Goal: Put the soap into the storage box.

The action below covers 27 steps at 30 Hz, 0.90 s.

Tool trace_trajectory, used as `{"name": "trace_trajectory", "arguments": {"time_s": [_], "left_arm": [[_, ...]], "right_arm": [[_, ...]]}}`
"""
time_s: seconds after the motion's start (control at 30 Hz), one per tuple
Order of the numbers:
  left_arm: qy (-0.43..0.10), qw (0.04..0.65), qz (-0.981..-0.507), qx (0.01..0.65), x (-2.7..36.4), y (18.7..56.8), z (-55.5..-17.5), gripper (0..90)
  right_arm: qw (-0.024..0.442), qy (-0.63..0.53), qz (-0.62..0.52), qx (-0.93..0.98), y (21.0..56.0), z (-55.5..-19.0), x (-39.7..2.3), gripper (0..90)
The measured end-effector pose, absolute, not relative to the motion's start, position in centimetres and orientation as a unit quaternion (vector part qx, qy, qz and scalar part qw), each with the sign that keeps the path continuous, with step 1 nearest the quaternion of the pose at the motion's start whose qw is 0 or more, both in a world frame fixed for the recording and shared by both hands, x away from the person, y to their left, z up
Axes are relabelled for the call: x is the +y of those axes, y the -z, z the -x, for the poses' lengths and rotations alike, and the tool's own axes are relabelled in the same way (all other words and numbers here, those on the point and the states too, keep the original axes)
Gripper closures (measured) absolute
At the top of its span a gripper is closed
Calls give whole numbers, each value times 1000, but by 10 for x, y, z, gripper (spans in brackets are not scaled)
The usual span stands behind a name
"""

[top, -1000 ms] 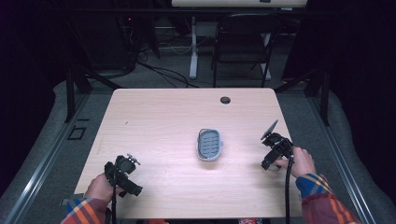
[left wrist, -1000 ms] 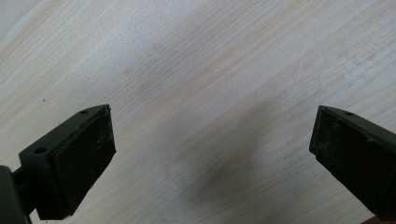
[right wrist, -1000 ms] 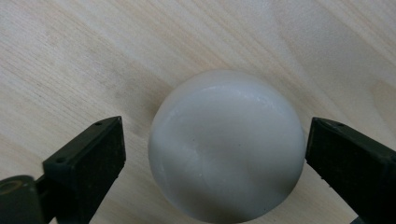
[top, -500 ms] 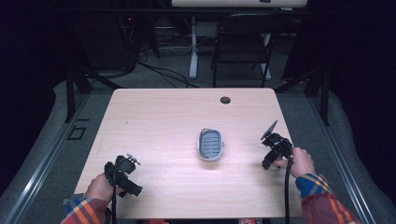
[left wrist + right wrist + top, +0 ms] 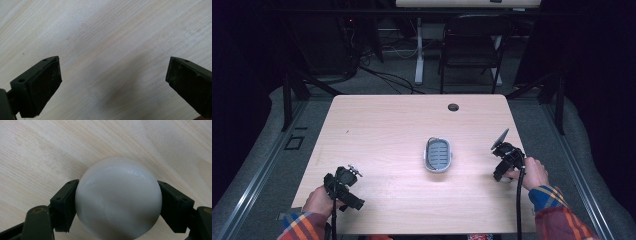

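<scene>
Now pinching a white rounded object (image 5: 118,200) between just-closed jaws: right gripper (image 5: 503,161), near the table's (image 5: 387,125) right edge. Spread wide over bare wood: left gripper (image 5: 343,186), front left. Centred between: grey dish (image 5: 437,154).

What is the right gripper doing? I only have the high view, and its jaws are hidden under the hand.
Observer: The right gripper has just been closing; its jaws now press both sides of a white ball.
Operator: Is the ball off the table?
Observer: Can't tell. In the right gripper view the wooden table lies close behind it, contact unclear.
Operator: And the left one?
Observer: The left gripper is open, jaws wide apart, bare wood between them.
Operator: Is that grey dish in the middle near either one?
Observer: No, neither gripper view takes in the grey dish; each shows wood around its jaws.
</scene>
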<state>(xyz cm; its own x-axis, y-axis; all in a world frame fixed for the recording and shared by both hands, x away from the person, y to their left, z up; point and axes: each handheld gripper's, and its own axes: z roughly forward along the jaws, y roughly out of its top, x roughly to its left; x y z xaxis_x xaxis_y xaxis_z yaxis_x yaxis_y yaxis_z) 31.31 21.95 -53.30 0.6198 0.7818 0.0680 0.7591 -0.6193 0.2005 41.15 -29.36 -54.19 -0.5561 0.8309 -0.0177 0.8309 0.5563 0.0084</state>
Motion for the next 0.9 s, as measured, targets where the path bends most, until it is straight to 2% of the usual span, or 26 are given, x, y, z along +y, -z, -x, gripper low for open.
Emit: {"name": "trace_trajectory", "arguments": {"time_s": [0.1, 0.33, 0.6, 0.67, 0.73, 0.9], "left_arm": [[-76, 75, -897, 430, 219, 533, -313, 0], [-74, 76, -897, 430, 220, 533, -313, 0], [-75, 76, -897, 429, 219, 533, -313, 0], [-75, 76, -897, 429, 220, 533, -313, 0], [-74, 76, -897, 429, 220, 533, -313, 0], [-74, 76, -897, 429, 220, 533, -313, 0]], "right_arm": [[14, -21, -486, 873, 546, -410, -292, 244], [6, 12, -462, 887, 542, -418, -291, 245], [15, -25, -481, 876, 541, -414, -291, 245], [11, 7, -460, 888, 535, -417, -291, 245], [17, -23, -479, 877, 538, -414, -291, 245], [9, -1, -461, 887, 533, -415, -291, 246]]}}
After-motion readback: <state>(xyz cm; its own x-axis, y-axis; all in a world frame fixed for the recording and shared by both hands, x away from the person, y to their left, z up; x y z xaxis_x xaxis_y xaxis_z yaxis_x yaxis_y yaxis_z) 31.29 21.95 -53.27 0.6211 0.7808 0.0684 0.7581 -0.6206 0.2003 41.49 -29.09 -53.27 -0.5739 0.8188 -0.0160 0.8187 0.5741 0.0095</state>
